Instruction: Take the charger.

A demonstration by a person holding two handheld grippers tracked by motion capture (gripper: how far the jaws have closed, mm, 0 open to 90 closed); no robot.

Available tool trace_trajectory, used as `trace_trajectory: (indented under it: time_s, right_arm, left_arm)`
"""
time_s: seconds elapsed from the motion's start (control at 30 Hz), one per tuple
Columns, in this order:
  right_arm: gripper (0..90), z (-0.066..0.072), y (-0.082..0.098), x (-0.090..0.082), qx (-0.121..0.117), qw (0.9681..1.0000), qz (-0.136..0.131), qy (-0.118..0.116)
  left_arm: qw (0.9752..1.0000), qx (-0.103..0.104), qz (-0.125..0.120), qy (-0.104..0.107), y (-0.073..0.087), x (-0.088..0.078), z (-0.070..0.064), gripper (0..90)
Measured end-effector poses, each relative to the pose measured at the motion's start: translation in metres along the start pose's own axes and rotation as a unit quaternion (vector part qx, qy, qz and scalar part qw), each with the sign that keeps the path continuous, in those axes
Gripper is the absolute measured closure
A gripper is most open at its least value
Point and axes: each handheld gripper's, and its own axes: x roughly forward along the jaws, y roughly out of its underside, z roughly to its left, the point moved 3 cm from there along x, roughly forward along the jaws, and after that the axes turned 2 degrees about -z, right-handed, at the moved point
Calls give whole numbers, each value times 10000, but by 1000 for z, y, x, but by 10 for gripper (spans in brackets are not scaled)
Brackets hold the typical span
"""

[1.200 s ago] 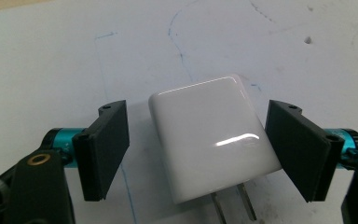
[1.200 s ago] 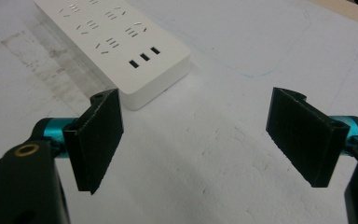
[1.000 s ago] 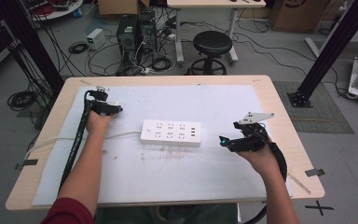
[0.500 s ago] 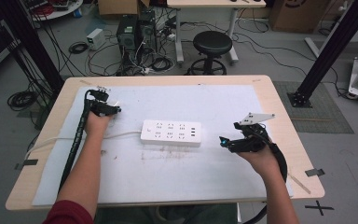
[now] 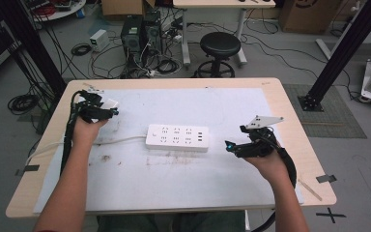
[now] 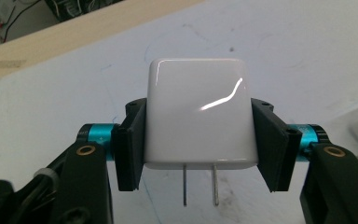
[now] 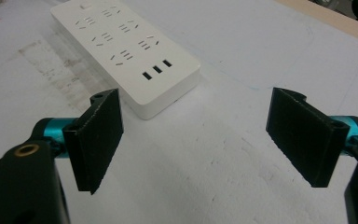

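The right gripper (image 5: 233, 147), jaws spread wide and empty, hovers just right of the white rectangular plastic power strip (image 5: 177, 137) at mid-table. Farther back, left of the strip, the left gripper (image 6: 198, 144) pinches a glossy white two-pronged plug adapter (image 6: 198, 114).

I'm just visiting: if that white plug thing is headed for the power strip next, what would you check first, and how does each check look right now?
1. White charger clamped between the left gripper pads: ok.
2. Its two prongs bare and straight: ok.
3. Power strip lies flat, sockets up: ok.
4. Sockets unoccupied: ok.
5. Right gripper open, near the strip, holding nothing: ok.
6. Prongs aimed at a socket: not ok; charger is off to the strip's left.
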Motion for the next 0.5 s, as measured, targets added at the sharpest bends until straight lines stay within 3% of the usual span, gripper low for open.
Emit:
trace_trajectory:
  time_s: [0.03, 0.07, 0.13, 0.33, 0.5]
  right_arm:
    - [194, 0, 0, -1, -11, 10000, 6, -1]
    - [194, 0, 0, -1, -11, 10000, 6, -1]
    - [194, 1, -2, -3, -18, 10000, -39, -42]
    - [194, 3, -4, -7, -73, 9999, -69, -100]
    - [194, -3, -2, -9, -79, 9998, -96, -136]
  left_arm:
    - [10000, 0, 0, 0, 0, 0, 0, 425]
    - [9998, 96, -96, 171, -3, -17, -6, 425]
    - [9993, 188, -145, 276, -4, -27, -10, 426]
    - [9978, 432, -288, 410, -5, -50, -27, 425]
    - [9933, 848, -361, 695, -1, -67, -49, 425]
